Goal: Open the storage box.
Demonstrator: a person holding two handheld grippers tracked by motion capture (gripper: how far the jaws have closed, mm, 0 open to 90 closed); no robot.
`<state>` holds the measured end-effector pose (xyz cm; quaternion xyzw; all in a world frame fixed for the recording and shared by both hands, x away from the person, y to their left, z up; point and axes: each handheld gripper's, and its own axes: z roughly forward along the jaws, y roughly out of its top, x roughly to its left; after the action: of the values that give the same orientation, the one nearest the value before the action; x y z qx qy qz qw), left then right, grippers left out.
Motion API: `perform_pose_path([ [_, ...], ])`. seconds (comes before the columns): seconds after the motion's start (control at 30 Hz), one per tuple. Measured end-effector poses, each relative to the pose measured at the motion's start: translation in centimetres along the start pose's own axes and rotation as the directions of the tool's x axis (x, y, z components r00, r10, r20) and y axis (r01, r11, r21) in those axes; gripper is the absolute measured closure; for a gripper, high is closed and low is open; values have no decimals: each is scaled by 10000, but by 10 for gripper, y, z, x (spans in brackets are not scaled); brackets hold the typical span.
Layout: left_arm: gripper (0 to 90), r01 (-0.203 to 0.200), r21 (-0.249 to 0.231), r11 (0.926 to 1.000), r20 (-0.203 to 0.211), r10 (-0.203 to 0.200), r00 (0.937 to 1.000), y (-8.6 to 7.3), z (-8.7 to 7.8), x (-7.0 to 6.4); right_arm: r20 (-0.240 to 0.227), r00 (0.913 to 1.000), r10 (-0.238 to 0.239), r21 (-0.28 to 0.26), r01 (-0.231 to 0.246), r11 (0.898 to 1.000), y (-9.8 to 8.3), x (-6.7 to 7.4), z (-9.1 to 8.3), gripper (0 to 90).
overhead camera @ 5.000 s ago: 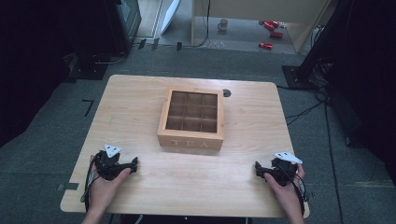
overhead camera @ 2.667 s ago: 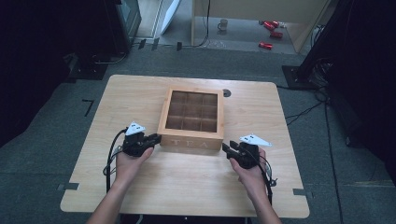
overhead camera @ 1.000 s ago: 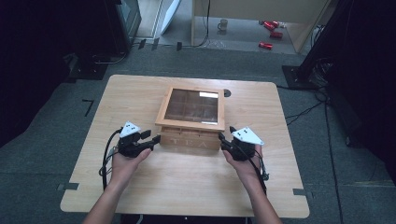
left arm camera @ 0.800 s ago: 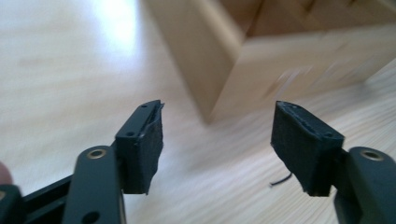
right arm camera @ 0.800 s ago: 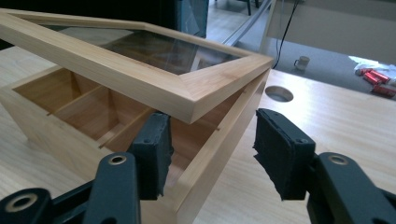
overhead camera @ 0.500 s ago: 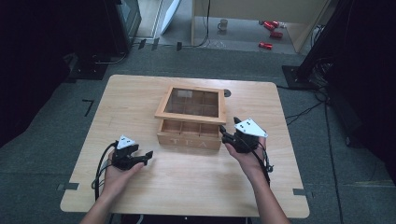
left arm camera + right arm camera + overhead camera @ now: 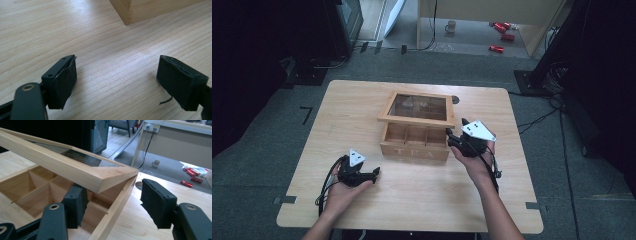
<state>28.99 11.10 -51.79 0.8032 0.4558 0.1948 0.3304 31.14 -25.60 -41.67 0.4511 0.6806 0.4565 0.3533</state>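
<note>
Hands come in from the near edge of the worktop (image 7: 362,100), each carrying a gripper. The left gripper (image 7: 375,172) lies low over the wood at the near left, level and pointing right toward the tea box (image 7: 414,142), well apart from it. Its jaws have just been opening and stand wide apart with only bare wood between them; in the left gripper view a corner of the box (image 7: 130,12) shows ahead.

The right gripper (image 7: 455,131) sits at the box's right end, pointing left and away. Its jaws have just been opening: they are apart, one inside the box under the raised lid (image 7: 418,108), the other outside the right wall. Whether a pad presses on the lid I cannot tell.

The box sits mid-worktop, its long side running left to right, the lettered front facing the person. The glass-paned lid is tilted up at the front, hinged along the far side. The wooden compartments (image 7: 32,187) in view look empty.
</note>
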Motion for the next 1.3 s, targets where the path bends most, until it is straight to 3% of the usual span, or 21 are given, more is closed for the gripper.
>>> perform_pose_path([
  [0.5,140,-52,44,10000,-4,52,10000,0,0,0,151,9996,-238,-105,240,9997,24,-5,23,407],
  [0.6,141,-10,16,10000,-5,10,10000,0,0,0,295,9975,-635,-313,644,9974,31,-6,32,413],
  [0.73,141,-11,10,10000,-10,11,10000,0,0,0,-140,9977,-670,-498,662,9966,36,-9,39,470],
  [0.83,141,24,15,10000,9,-24,10000,0,0,0,-186,9962,-846,-498,836,9953,40,-12,44,477],
  [0.97,141,27,13,10000,17,-27,10000,0,0,0,-128,9976,-680,-593,672,9960,45,-22,47,605],
  [1.3,141,-19,36,10000,42,18,10000,0,0,0,-264,9985,-469,-1114,437,9928,56,-37,58,634],
])
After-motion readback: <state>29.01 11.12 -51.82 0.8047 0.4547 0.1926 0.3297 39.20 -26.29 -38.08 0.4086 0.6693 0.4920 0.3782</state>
